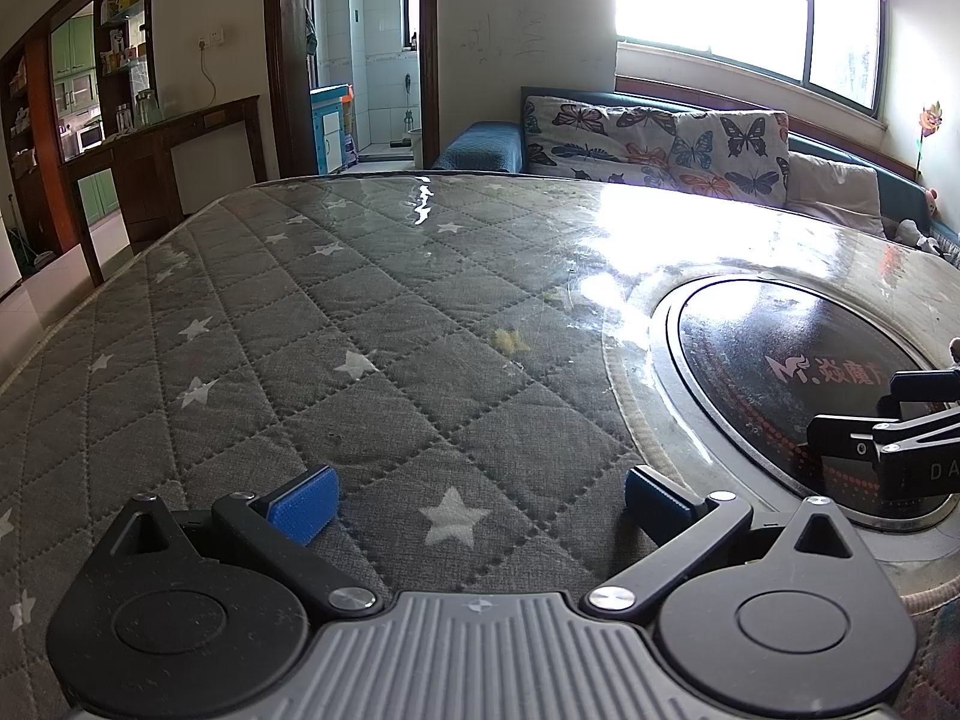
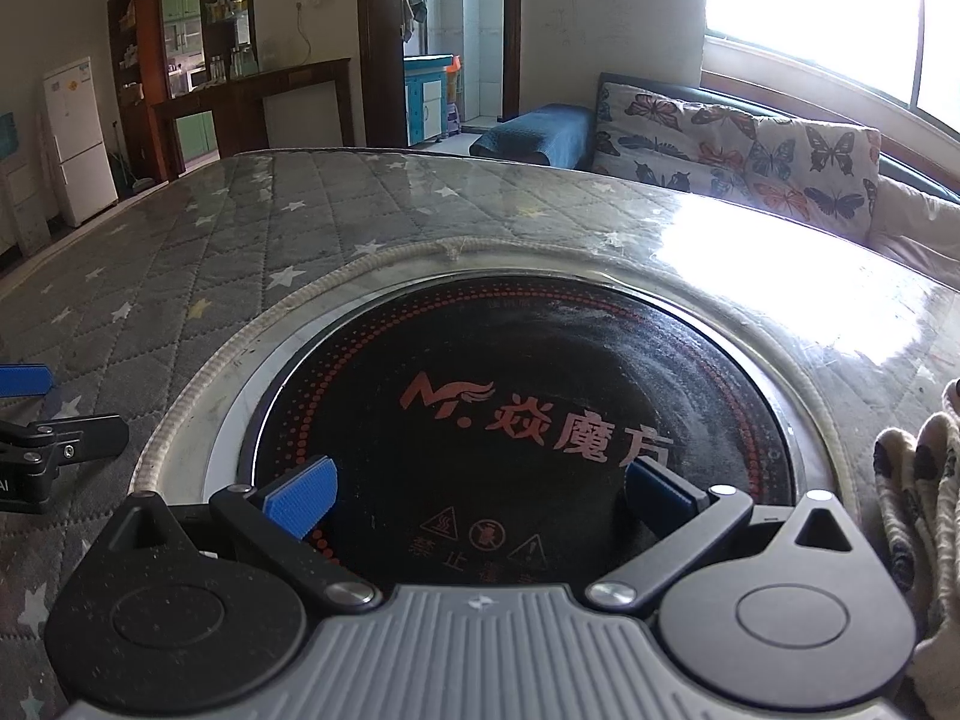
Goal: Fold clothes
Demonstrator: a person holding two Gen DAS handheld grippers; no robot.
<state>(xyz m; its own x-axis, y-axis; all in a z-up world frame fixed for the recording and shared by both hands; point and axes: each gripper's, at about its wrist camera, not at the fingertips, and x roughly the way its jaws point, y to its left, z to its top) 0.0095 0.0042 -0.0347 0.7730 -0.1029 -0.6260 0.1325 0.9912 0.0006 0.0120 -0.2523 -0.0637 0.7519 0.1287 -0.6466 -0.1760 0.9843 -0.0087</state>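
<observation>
quilted table cover, left claw spread, right claw spread over cooktop

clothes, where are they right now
Only the right wrist view shows them: a cream patterned garment bunched at the far right edge, beside the round black cooktop and the right tool.

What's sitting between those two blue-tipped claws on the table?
Nothing loose. Between the left gripper and the right gripper lies only star-quilted table cover and the round black cooktop's edge, seen in both wrist views.
</observation>
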